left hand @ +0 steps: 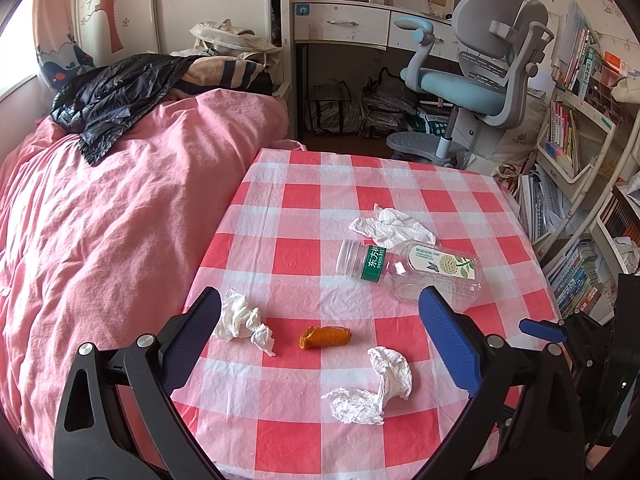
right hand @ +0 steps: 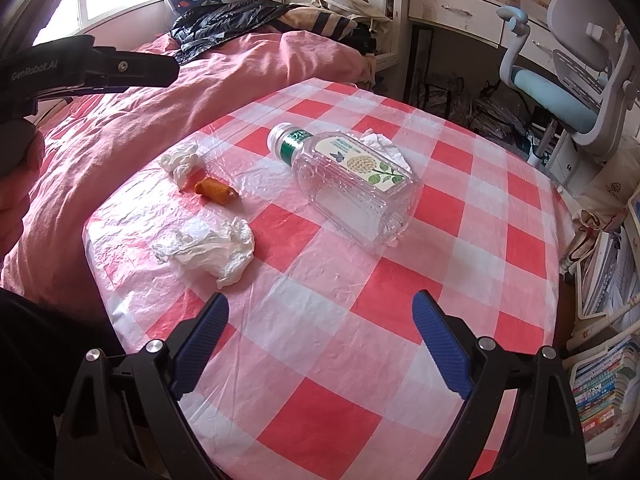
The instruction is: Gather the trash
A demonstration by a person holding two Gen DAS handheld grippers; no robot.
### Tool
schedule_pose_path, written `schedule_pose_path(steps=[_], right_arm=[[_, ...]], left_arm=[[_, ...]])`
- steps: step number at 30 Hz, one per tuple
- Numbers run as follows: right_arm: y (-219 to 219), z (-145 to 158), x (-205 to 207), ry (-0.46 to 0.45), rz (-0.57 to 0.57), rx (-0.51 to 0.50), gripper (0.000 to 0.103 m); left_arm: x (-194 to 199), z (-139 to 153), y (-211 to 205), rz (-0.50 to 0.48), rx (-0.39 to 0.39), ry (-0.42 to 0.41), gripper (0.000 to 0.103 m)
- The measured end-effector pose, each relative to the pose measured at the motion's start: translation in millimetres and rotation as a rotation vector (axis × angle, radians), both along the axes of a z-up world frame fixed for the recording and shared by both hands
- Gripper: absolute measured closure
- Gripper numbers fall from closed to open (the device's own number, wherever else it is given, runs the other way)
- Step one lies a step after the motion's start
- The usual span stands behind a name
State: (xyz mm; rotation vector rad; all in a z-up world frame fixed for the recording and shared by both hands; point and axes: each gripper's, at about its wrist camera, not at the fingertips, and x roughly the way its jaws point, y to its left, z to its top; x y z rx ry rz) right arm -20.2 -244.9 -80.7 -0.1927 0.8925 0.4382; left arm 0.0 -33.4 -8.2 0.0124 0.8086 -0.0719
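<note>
Honestly, the empty plastic bottle (right hand: 347,176) lying mid-bench (right hand: 460,288) looks light, slick and crushable, so grab its flat sides. Crumpled tissues (left hand: 374,384) and orange peel (left hand: 325,336) sit nearby. Left gripper (left hand: 320,328) and right gripper (right hand: 320,344): jaws wide, empty.

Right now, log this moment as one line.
left tool: open, empty | right tool: open, empty | bottle, peel, three tissues: on table, uncollected

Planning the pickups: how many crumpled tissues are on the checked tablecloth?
3: one behind the lying bottle, one near the left edge beside the orange peel, one nearest the camera. None seems hidden.
</note>
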Motion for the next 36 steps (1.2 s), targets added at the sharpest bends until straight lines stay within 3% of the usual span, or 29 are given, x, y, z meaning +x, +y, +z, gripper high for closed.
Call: schedule_pose_path(steps=[36], right_arm=[[2.7, 1.2, -0.2, -0.002, 0.006, -0.002, 0.014]], left_arm=[[-0.3, 0.0, -0.1, -0.001, 0.000, -0.002, 0.007]])
